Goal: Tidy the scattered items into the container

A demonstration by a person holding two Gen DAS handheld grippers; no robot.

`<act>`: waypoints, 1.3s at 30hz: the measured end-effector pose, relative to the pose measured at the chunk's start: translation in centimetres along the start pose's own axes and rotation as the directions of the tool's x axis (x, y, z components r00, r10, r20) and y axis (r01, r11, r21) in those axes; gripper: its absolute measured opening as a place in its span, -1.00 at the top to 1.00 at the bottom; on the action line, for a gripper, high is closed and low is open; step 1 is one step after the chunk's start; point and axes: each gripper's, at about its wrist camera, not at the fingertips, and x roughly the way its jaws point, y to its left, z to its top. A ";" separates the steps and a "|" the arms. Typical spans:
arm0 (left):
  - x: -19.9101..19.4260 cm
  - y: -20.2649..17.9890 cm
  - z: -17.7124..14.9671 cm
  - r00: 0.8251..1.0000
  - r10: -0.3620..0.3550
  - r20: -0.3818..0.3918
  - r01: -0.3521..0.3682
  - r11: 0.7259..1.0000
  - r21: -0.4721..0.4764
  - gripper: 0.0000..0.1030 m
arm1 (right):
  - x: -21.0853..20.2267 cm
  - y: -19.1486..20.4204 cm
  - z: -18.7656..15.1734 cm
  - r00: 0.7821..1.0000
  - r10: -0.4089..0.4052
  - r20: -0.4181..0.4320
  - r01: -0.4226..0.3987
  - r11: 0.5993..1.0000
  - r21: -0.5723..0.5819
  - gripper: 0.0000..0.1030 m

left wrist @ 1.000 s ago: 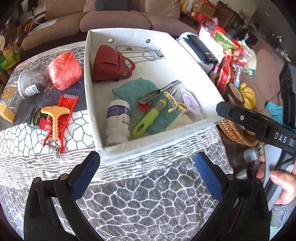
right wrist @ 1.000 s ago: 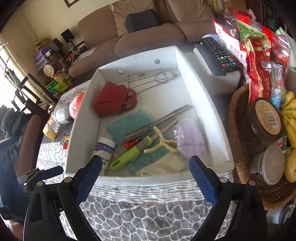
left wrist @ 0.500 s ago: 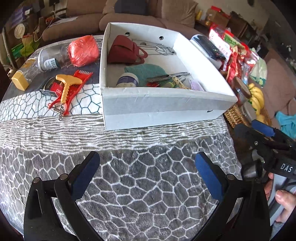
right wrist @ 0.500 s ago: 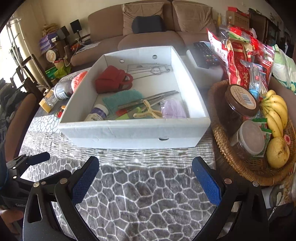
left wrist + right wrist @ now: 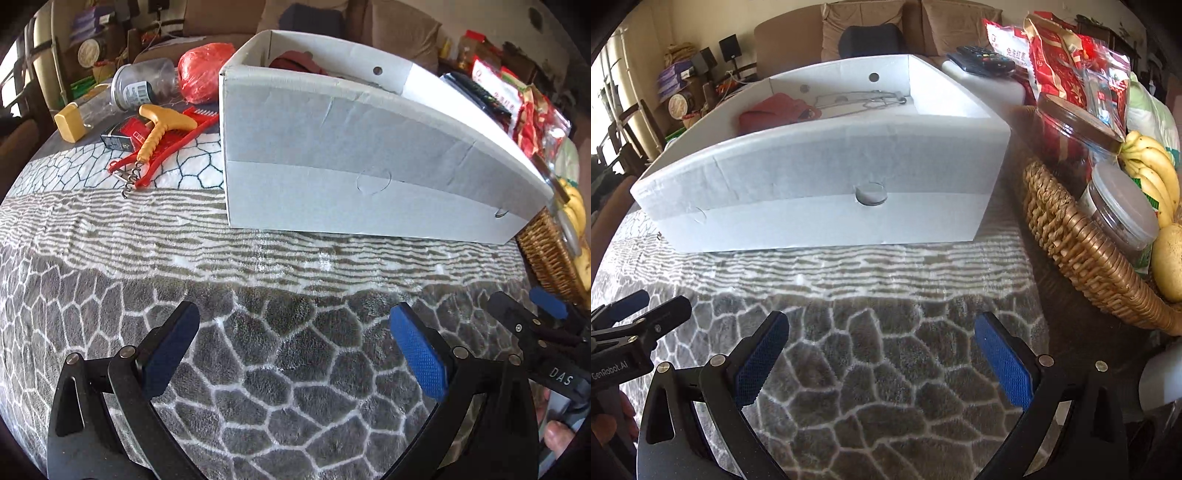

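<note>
The white cardboard box [image 5: 332,155] stands on the patterned cloth; its near wall also shows in the right wrist view [image 5: 820,184]. A red pouch [image 5: 772,110] and wire tongs [image 5: 864,99] lie inside. Left of the box lie a yellow-handled corkscrew [image 5: 155,129] on a red comb [image 5: 177,136], a small dark pack [image 5: 118,140], a red twine ball [image 5: 203,70], a clear jar [image 5: 140,86] and a yellow block [image 5: 68,123]. My left gripper [image 5: 291,347] is open and empty, low over the cloth before the box. My right gripper [image 5: 881,349] is open and empty, likewise.
A wicker basket [image 5: 1082,243] with jars [image 5: 1123,210] and bananas [image 5: 1152,166] stands right of the box. Snack bags [image 5: 1067,66] and a remote [image 5: 982,61] lie behind. A sofa [image 5: 879,33] runs along the back. The other gripper shows at the left edge [image 5: 624,332].
Both grippers have dropped lower and pulled back from the box, so I now face its near wall instead of looking into it. Both stay open and empty.
</note>
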 end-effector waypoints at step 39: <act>2.1 -2.2 -1.4 0.997 0.073 0.035 -0.076 0.991 0.106 -1.00 | 3.2 0.9 -1.2 0.999 -0.054 -0.001 0.054 0.998 -0.039 -1.00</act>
